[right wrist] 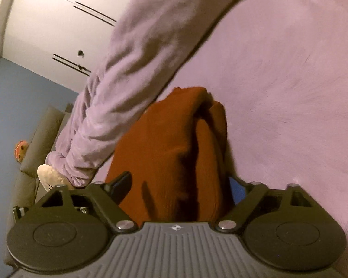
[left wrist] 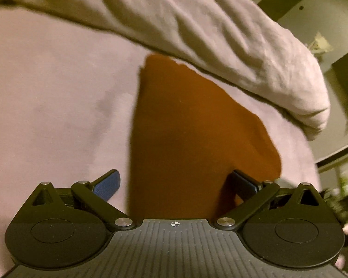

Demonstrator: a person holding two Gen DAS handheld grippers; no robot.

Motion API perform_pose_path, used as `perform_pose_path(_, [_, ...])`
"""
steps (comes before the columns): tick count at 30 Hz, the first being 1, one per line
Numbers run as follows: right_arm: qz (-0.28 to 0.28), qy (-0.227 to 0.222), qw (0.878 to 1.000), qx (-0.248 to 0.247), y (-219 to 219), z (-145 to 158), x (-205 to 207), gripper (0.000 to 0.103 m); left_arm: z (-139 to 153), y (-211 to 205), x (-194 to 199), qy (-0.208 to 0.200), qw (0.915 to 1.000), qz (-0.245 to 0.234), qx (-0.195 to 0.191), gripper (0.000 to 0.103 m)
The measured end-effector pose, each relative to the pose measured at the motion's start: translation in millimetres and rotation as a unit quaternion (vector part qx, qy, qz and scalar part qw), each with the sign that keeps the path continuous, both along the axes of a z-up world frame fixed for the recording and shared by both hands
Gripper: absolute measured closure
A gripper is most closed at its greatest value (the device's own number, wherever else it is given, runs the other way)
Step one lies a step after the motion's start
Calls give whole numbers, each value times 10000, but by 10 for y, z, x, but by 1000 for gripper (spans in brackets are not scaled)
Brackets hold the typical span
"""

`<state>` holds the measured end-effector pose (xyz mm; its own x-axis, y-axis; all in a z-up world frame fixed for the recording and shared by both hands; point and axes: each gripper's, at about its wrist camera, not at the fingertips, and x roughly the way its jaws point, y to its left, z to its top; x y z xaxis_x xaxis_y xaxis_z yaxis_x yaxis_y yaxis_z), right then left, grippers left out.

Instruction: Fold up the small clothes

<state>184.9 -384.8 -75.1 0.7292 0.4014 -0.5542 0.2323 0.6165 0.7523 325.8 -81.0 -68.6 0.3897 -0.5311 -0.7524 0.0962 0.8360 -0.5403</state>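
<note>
A small rust-orange garment (left wrist: 185, 139) lies on a lilac bed sheet (left wrist: 58, 104). In the left wrist view it lies flat and stretches away from my left gripper (left wrist: 176, 183), whose jaws are spread wide with the near end of the cloth between them. In the right wrist view the same garment (right wrist: 174, 153) is bunched into folds and rises between the wide-spread fingers of my right gripper (right wrist: 181, 185). Neither gripper pinches the cloth.
A lilac duvet or pillow (left wrist: 220, 34) lies across the far side of the bed. In the right wrist view it (right wrist: 127, 69) hangs over the bed edge. A grey sofa (right wrist: 39, 143), white cupboard doors (right wrist: 58, 23) and a blue floor (right wrist: 16, 97) lie beyond.
</note>
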Motion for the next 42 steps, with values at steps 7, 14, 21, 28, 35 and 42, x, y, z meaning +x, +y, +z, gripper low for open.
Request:
perform_pose_path(7, [637,168,9972,-348,169,-68,369,36,-70,-243,105,-347,9985,-375,187,5])
perform_pose_path(14, [518,57,9979,-377,308,35,312,62,78,-128,46,-486,9986,-205,35,42])
perform_pose_path(21, [760,-319,9955,-473,576,433,249,62,487,75,-217,-961,9951,-141,199,50])
perform_pose_path(28, [1376,-479,9886,-371,1170,436,184,63,626,692,-661,-1116,9921,366,452,49])
perform_pose_path(35, [1534,-233,9843,-836,1565,246,-17,43,419,1179,-934,-780,9886,1059,736,42])
perform_pose_path(42, [931,-483,9792,-1735,1450,632,-443,35,735,1125,-1286,-1327,9803,1251,758,24])
